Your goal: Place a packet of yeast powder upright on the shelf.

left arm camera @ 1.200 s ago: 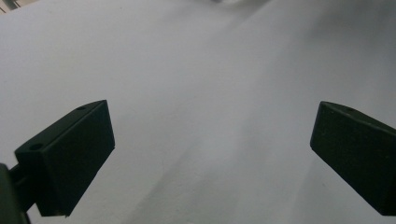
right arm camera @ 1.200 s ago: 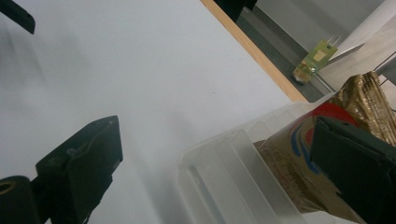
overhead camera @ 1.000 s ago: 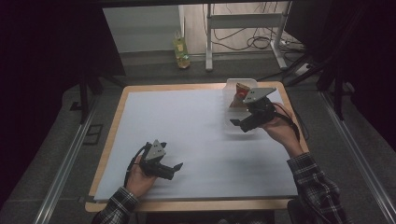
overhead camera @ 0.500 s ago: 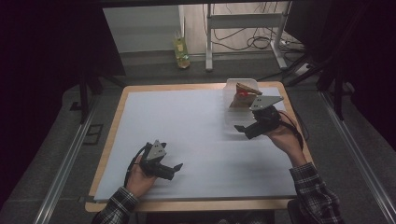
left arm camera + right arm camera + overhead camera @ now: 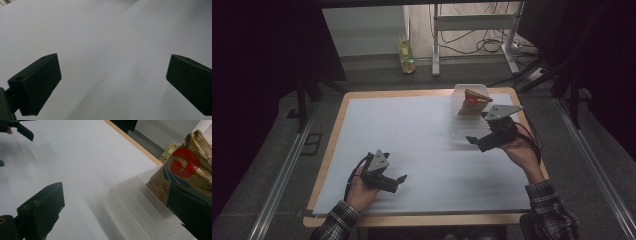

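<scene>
Right gripper (image 5: pixel 476 141): jaws spread, empty, held low beside clear rack (image 5: pixel 140 202), angled toward it for access. Gold packet (image 5: pixel 473 102) upright in rack's far slot, leaning on a divider; near slots free. Rack at far right corner of white mat (image 5: pixel 412 145). Left gripper (image 5: pixel 396 183): jaws spread, empty, parked near front edge, well apart, likely out of the way.

The high view looks down and forward over the whole white-covered wooden table (image 5: pixel 422 145). Both gripper views skim close above it; the right one shares the gold printed packet (image 5: pixel 185 173).
</scene>
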Demonstrator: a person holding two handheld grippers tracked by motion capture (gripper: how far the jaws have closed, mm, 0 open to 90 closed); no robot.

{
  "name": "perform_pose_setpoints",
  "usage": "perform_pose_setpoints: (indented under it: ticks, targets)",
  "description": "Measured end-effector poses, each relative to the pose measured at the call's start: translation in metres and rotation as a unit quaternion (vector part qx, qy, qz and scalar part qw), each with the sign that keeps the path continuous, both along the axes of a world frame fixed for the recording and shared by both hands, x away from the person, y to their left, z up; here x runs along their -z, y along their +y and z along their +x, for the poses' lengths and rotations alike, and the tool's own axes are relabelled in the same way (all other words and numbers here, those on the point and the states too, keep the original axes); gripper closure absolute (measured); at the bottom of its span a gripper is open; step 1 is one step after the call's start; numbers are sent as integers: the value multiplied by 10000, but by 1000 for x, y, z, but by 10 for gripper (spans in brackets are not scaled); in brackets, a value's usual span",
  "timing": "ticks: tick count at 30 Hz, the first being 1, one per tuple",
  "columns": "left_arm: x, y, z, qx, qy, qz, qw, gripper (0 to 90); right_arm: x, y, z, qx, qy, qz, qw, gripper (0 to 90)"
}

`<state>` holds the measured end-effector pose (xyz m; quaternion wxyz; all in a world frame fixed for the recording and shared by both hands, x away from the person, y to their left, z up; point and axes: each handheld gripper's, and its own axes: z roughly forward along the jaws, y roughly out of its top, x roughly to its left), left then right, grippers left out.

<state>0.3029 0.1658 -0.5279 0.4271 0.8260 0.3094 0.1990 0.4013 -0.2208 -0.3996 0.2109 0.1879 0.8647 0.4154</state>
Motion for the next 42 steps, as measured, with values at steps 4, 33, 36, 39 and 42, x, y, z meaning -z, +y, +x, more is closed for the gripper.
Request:
perform_pose_setpoints:
  ticks: [4, 33, 36, 39, 42]
  targets:
    - [0, 0, 0, -10, 7, 20, 10000, 0, 4, 1, -4, -28, 59, -11, 10000, 17]
    - [1, 4, 1, -30, 2, 0, 10000, 0, 28, 12, -30, -216, 321, 3, 9992, 0]
    - [1, 4, 1, -28, -3, 3, 10000, 0, 31, 11, -33, -221, 321, 9, 9992, 0]
    - [1, 4, 1, -28, -5, 0, 10000, 0, 34, 10, -36, -221, 327, 1, 9992, 0]
    - [1, 3, 1, -36, 3, -23, 10000, 0, 36, 10, -39, -212, 356, 3, 9991, 0]
